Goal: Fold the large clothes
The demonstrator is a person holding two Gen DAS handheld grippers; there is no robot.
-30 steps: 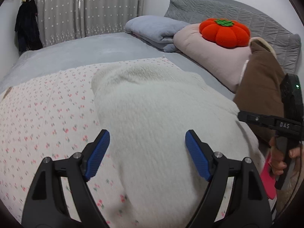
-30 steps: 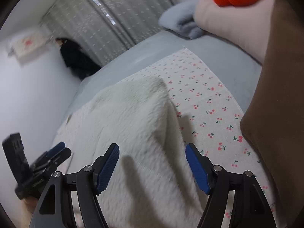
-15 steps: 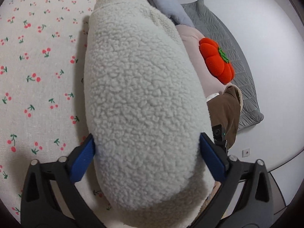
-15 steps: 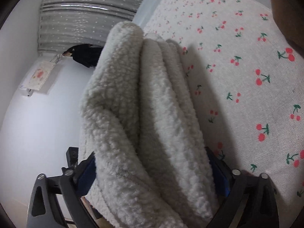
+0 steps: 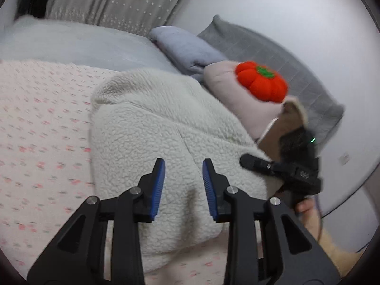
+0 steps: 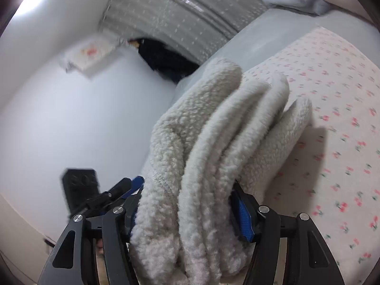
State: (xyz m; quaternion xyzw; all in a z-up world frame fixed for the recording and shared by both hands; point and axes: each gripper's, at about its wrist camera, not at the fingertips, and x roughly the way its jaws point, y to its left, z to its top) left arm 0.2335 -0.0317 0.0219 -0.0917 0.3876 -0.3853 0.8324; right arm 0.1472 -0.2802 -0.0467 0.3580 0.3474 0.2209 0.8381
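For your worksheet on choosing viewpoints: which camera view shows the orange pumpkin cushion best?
The left wrist view: the pumpkin cushion shows whole, resting on a pink pillow, though slightly blurred. The right wrist view does not show it; the fleece garment fills its middle.

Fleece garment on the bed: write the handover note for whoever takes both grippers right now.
Left gripper: jaws have just been closing. They stand part open above the fleece garment, with nothing pinched.
Right gripper: jaws have just been closing and clamp the stacked layers at the fleece's near edge.
Fleece: a thick folded bundle lying on the cherry-print sheet.
Done: garment folded into several layers.
Left: probably lay the clamped edge down, release it and square up the bundle.
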